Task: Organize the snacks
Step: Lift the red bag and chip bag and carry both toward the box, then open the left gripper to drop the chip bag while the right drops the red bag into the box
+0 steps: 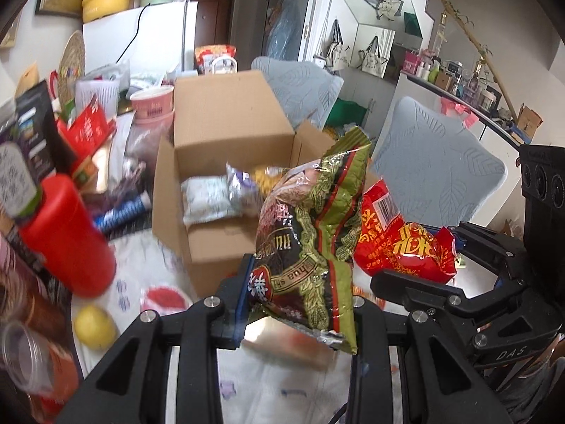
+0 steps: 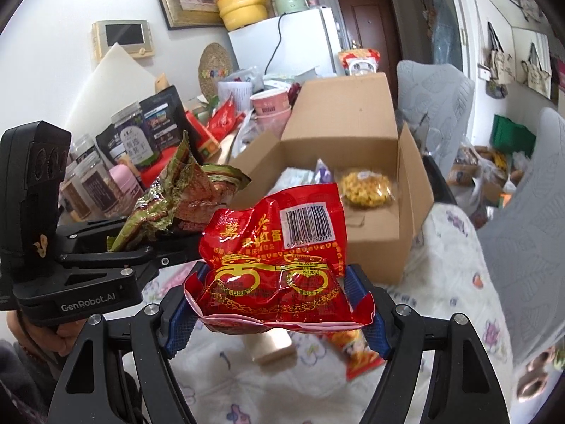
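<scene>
My left gripper [image 1: 300, 304] is shut on a green and gold snack bag [image 1: 310, 233], held up over the table in front of an open cardboard box [image 1: 226, 123]. To its right my right gripper [image 1: 438, 261] shows in the left wrist view with a red snack packet [image 1: 395, 240]. Seen from the right wrist, my right gripper [image 2: 279, 304] is shut on that red snack packet [image 2: 275, 258], blue pads pressing its lower edges. The green bag [image 2: 169, 205] and the left gripper [image 2: 141, 247] are at its left. Inside the box [image 2: 353, 116] lie a yellow snack pack [image 2: 365, 189] and white packets [image 1: 208, 201].
A red bottle [image 1: 67, 236], jars and pouches [image 2: 130, 141] crowd the table's left. A lemon [image 1: 94, 327] lies near the front. Another red packet [image 2: 353, 349] and a tan block [image 2: 272, 346] lie on the patterned cloth below. Grey chairs [image 1: 438, 166] stand at the right.
</scene>
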